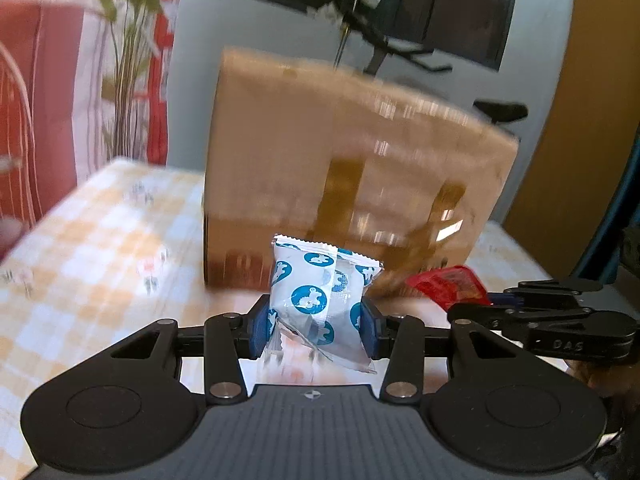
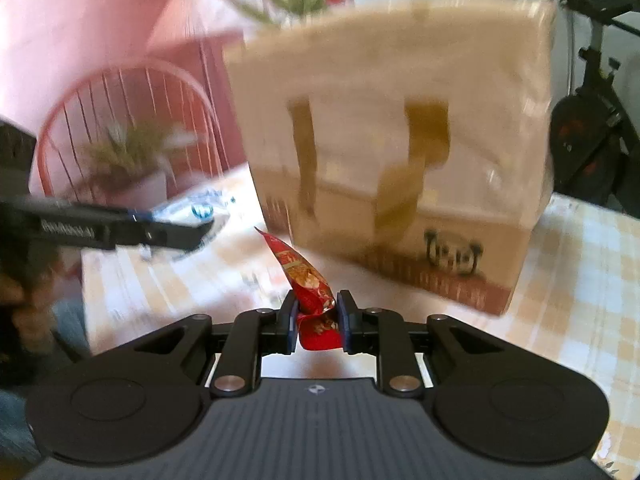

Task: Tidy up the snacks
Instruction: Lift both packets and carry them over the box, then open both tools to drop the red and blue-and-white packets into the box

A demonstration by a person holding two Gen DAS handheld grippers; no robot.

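Observation:
In the left wrist view my left gripper (image 1: 316, 322) is shut on a white snack packet with blue round prints (image 1: 320, 288), held upright above the table. My right gripper (image 2: 318, 320) is shut on a red snack packet (image 2: 310, 280), whose top sticks up and to the left between the blue pads. The right gripper with the red packet (image 1: 452, 286) also shows at the right of the left wrist view. The left gripper with its blue-and-white packet (image 2: 192, 210) appears at the left of the right wrist view. A cardboard box (image 1: 352, 168) stands just behind both packets.
The table carries a yellow-and-white checked cloth (image 1: 100, 232). A red wire chair (image 2: 120, 120) and a potted plant (image 2: 128, 156) stand beyond the table's left edge. An exercise bike (image 2: 596, 128) is at the far right. A hand (image 2: 24, 292) holds the left gripper.

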